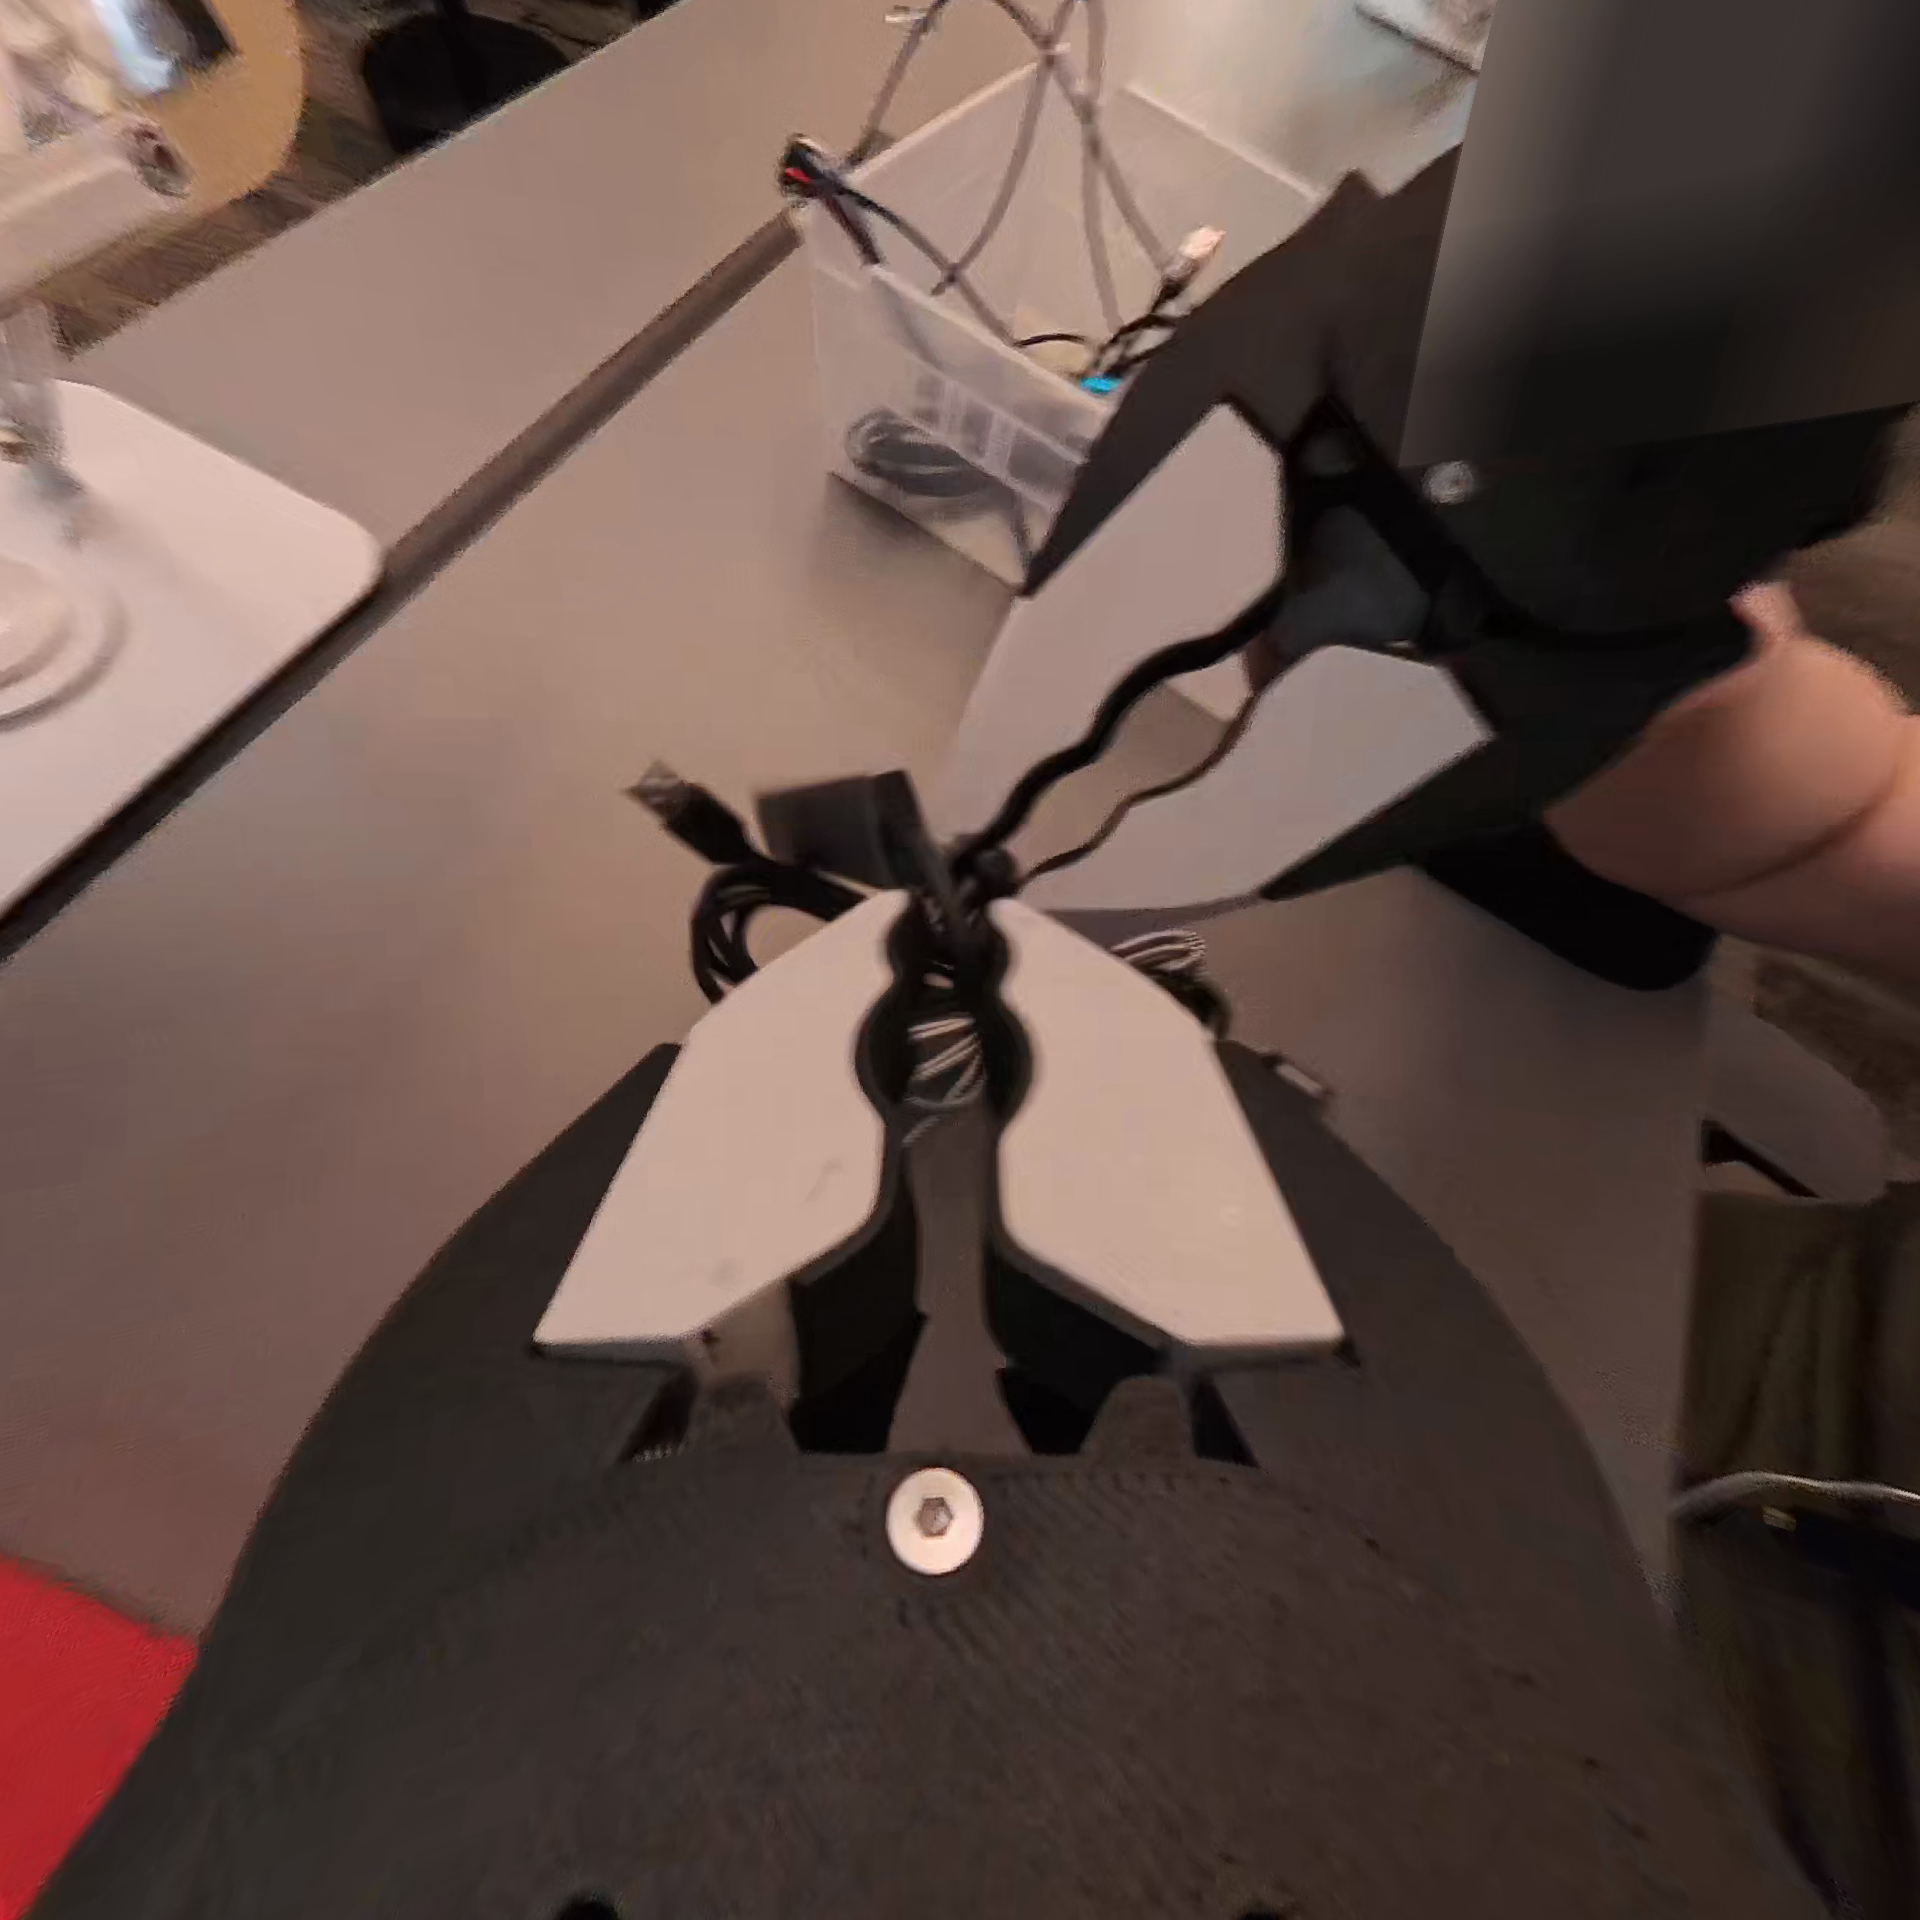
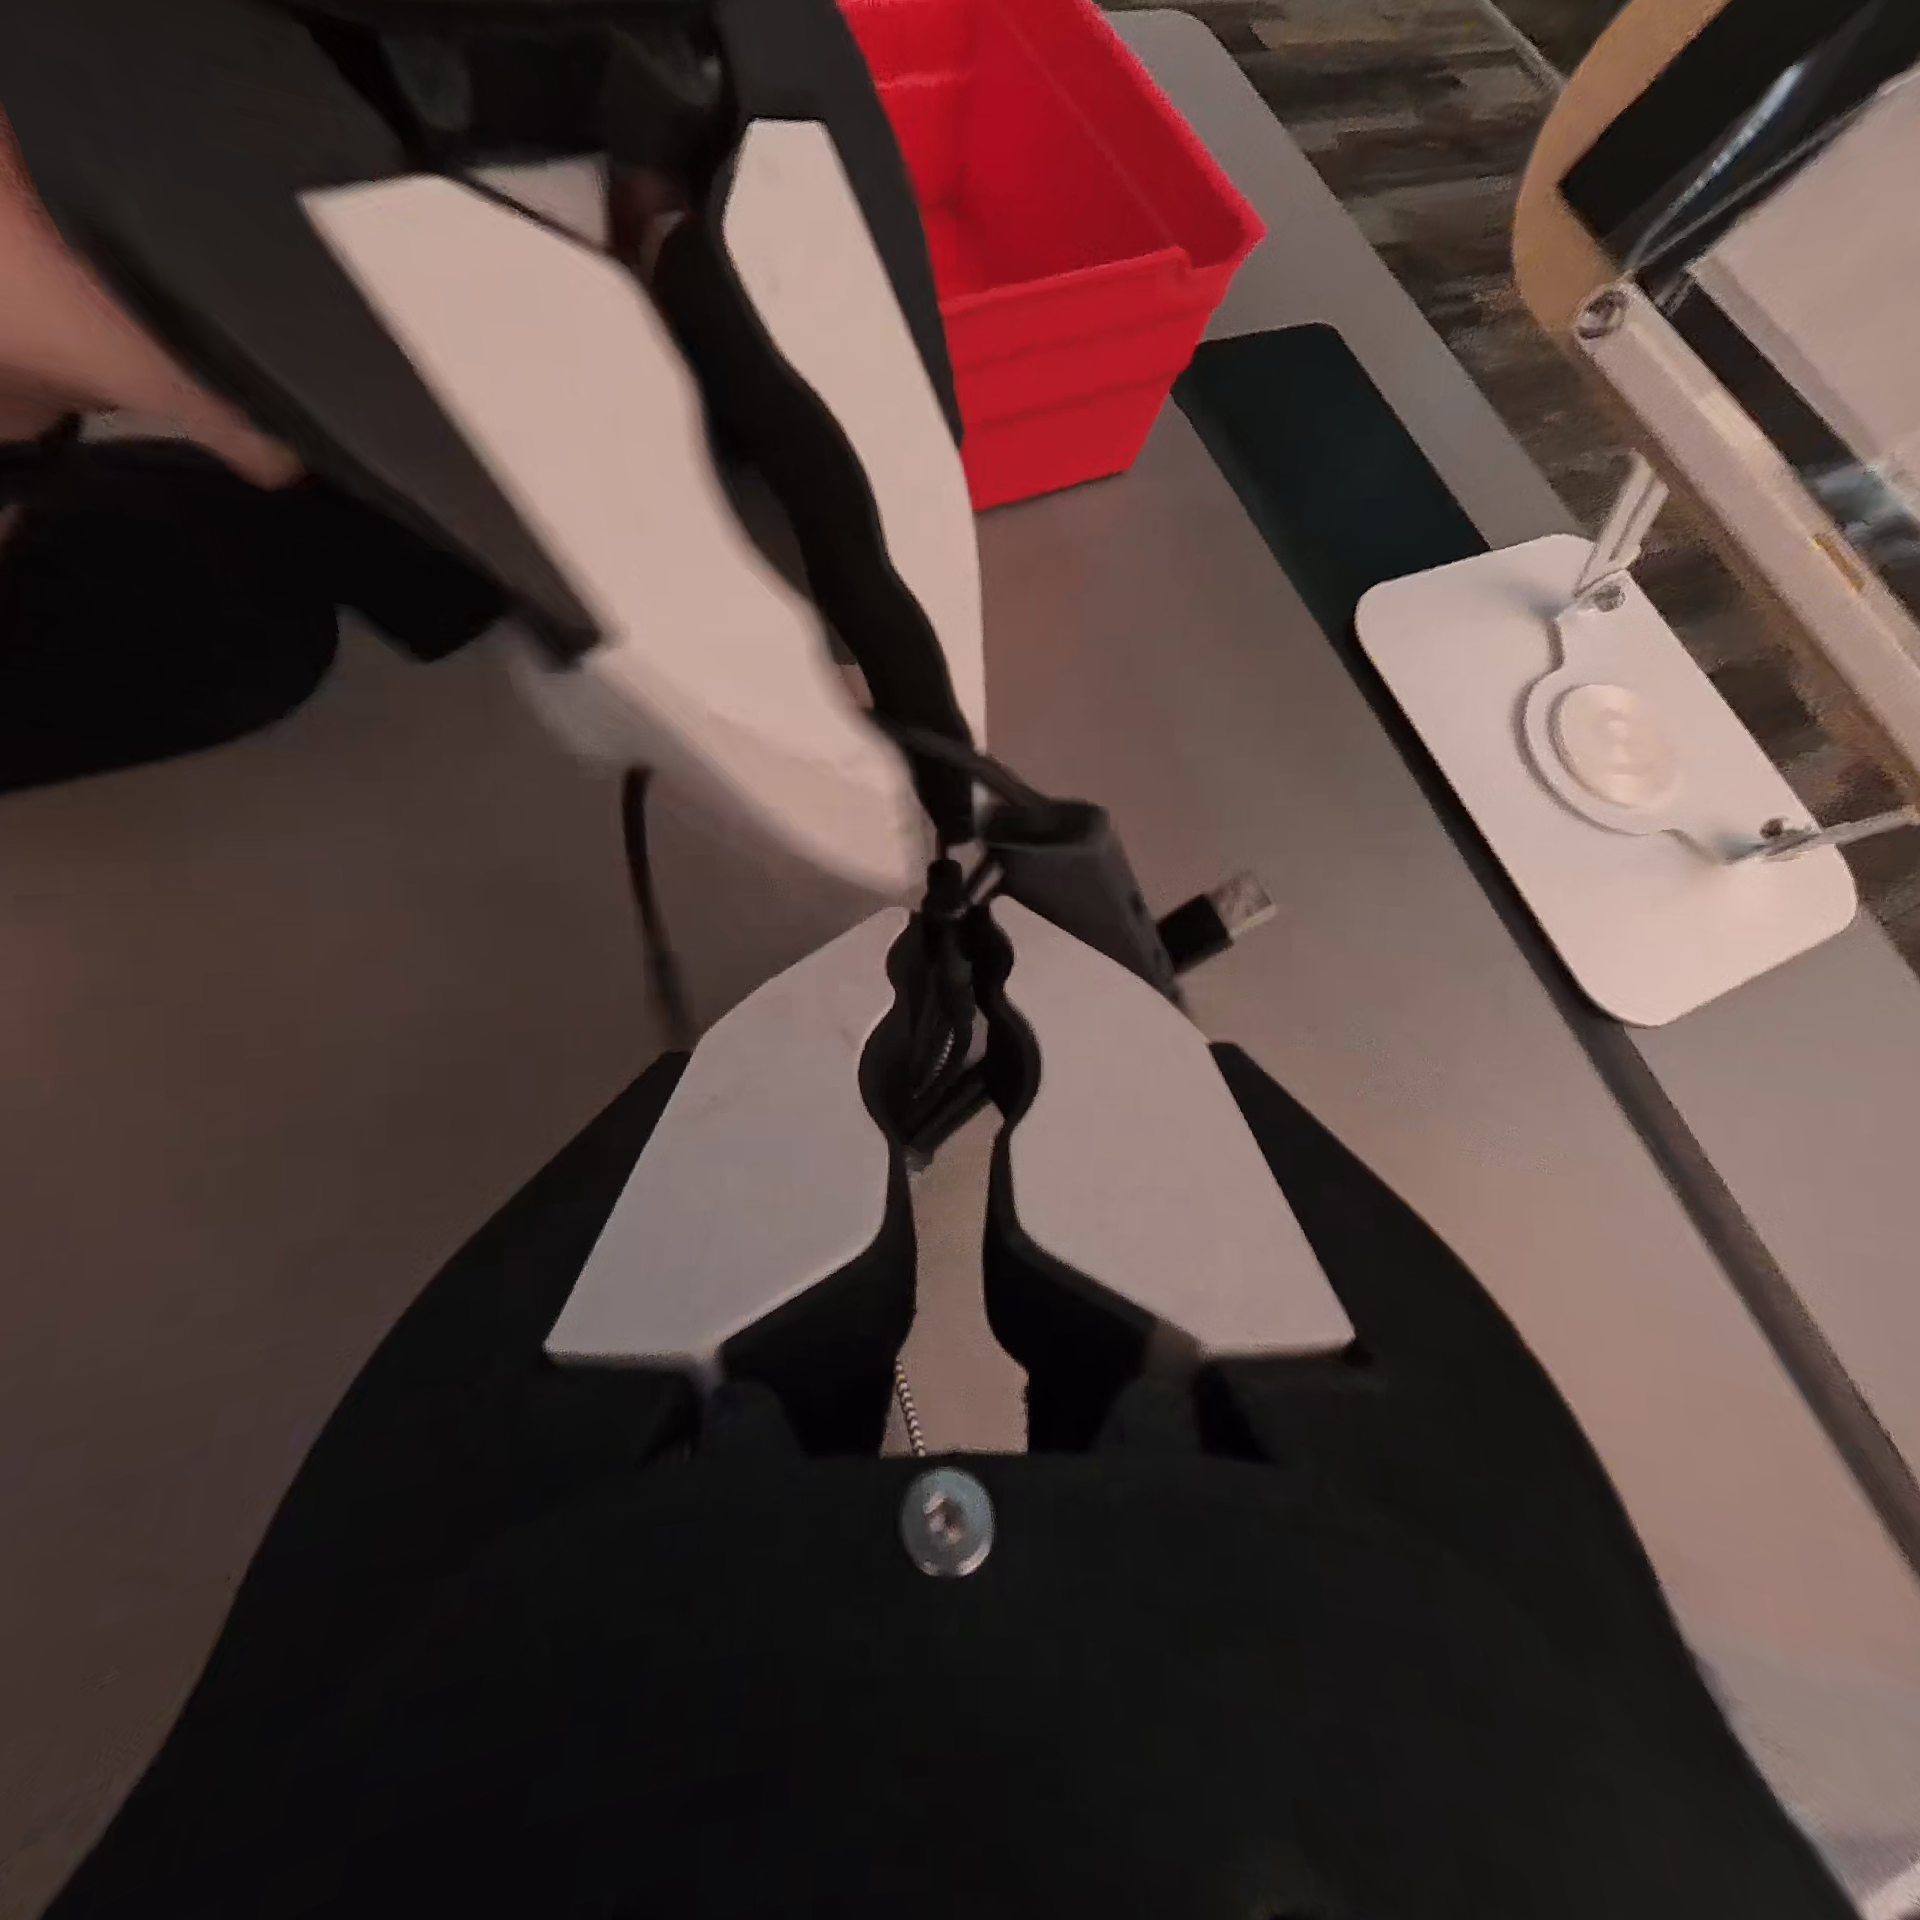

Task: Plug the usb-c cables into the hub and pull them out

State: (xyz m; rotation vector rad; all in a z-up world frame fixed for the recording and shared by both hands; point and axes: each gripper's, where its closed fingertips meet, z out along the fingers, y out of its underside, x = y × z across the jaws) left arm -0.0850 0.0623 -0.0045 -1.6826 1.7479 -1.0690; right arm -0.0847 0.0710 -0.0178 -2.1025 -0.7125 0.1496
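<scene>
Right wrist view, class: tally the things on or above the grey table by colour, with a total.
Red: 1, the bin
White: 1, the flat base plate
Black and white: 2, the left hand-held gripper and the right hand-held gripper
Dark grey: 1, the hub
Total: 5

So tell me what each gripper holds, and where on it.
Both grippers are closed on black cable beside the hub. The left gripper and the right gripper meet tip to tip; blur hides whether either pinches a plug or cord.

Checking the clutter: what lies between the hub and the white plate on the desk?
In the right wrist view, a loose black USB plug lies between the hub and the white plate; otherwise bare desk.
</scene>
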